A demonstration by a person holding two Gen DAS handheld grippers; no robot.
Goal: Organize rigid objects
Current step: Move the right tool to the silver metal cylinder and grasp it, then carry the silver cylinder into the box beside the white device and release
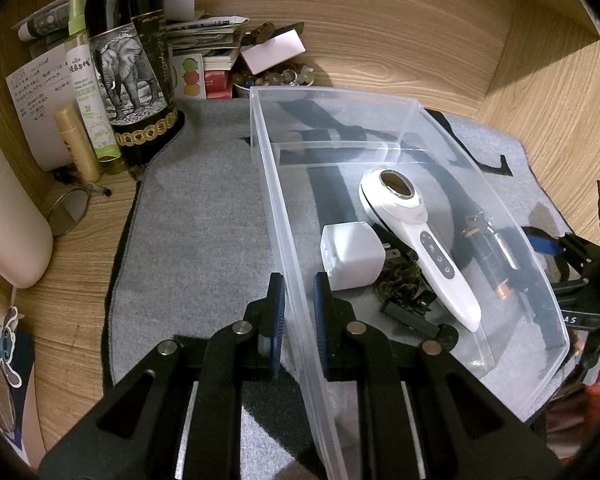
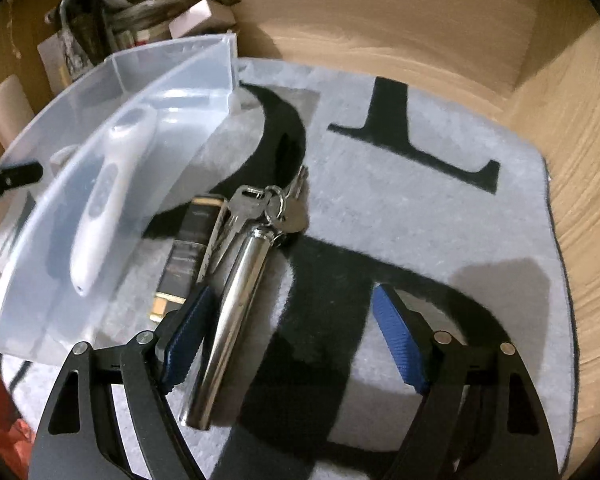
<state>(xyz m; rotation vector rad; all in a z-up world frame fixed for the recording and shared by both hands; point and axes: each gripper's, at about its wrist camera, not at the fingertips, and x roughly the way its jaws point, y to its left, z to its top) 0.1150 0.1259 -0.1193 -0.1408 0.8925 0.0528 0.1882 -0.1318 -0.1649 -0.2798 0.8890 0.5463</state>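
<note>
A clear plastic bin [image 1: 380,98] stands on a grey mat [image 1: 196,216]. In it lie a white handheld device [image 1: 420,232], a white cube charger [image 1: 352,254] and a dark tangled cord with a black clip [image 1: 404,292]. My left gripper [image 1: 299,312] is shut on the bin's left wall, one finger on each side. My right gripper [image 2: 288,340] is open over the mat beside the bin [image 2: 172,56]. Between its fingers lies a chrome cylinder [image 2: 236,304] with a key ring and keys [image 2: 276,204]. A dark battery-like stick [image 2: 188,248] lies just left of it.
A wine bottle with an elephant label [image 1: 132,64], a green spray bottle [image 1: 86,92], a gold tube [image 1: 76,144], papers and small boxes [image 1: 216,40] crowd the back left. A beige container [image 1: 8,216] stands at the left. Wooden walls enclose the desk.
</note>
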